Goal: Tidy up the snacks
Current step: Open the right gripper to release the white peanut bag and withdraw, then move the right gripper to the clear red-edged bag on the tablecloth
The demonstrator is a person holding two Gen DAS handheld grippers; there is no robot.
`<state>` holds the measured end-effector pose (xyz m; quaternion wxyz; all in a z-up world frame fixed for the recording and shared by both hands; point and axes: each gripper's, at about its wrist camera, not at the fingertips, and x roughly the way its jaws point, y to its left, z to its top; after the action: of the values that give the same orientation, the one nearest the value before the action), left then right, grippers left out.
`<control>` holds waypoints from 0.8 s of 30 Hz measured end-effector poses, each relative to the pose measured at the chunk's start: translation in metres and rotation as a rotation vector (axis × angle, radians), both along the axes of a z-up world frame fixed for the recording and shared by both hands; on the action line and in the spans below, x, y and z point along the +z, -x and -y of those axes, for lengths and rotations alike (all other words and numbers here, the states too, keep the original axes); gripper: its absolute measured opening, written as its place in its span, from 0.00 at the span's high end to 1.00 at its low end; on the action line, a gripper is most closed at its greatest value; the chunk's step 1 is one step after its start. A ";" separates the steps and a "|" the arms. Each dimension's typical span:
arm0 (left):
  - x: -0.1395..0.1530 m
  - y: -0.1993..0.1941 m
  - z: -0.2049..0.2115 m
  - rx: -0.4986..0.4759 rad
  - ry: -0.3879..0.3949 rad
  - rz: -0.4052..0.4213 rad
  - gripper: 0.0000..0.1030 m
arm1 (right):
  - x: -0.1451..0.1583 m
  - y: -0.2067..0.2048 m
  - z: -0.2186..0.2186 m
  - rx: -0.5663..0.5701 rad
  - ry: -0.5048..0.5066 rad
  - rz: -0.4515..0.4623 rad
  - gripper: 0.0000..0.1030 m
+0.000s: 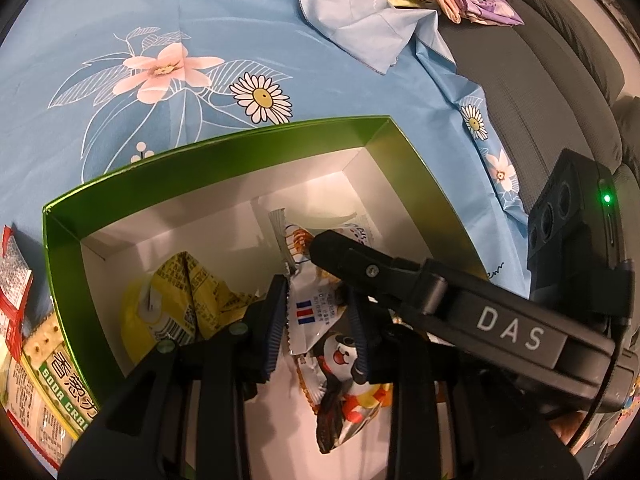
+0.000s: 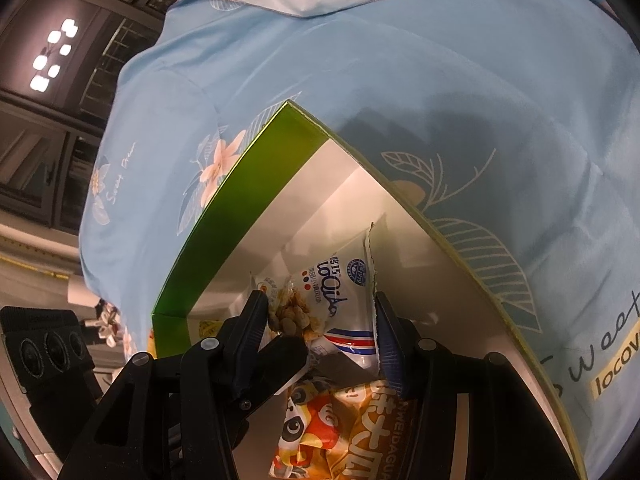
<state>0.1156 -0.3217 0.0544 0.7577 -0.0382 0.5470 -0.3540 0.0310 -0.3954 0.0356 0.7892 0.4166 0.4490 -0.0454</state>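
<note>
A green box with a white inside stands on a blue flowered sheet. In it lie a yellow packet, a panda packet and a white snack packet with a tricolour stripe. My left gripper is inside the box, its pads pressing on one end of the white packet. My right gripper is shut on the same white packet across its width. One of its fingers reaches in from the right. A left finger shows beside the packet's lower corner. An orange packet lies below.
Soda cracker packs and red packets lie outside the box's left wall. Folded cloths sit at the far edge of the sheet, with a grey sofa to the right. The box's green wall rises close on the right gripper's left.
</note>
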 end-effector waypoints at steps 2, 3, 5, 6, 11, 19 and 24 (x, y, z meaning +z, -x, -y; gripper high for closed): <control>0.000 0.000 0.000 0.000 0.004 0.002 0.71 | 0.001 0.001 0.000 0.002 0.006 0.000 0.47; 0.001 0.001 -0.001 0.000 0.008 0.005 0.71 | 0.002 0.001 -0.001 0.002 0.011 0.000 0.47; 0.004 0.005 -0.004 0.003 0.015 0.019 0.66 | 0.007 0.002 -0.002 0.004 0.031 0.006 0.46; 0.008 0.008 -0.006 0.006 0.022 0.034 0.64 | 0.010 0.003 -0.003 0.005 0.043 0.013 0.43; 0.035 0.026 -0.026 -0.002 0.081 0.112 0.49 | 0.033 0.016 -0.007 -0.001 0.076 0.090 0.33; 0.069 0.050 -0.120 0.172 0.191 0.187 0.25 | 0.074 0.031 -0.035 0.011 0.182 0.206 0.22; 0.069 0.066 -0.197 0.341 0.164 0.222 0.19 | 0.090 0.034 -0.065 0.092 0.181 0.279 0.18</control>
<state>0.0496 -0.1251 0.1233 0.8564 -0.1525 0.4153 -0.2661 -0.0025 -0.3307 0.1254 0.8793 0.3251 0.3479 0.0089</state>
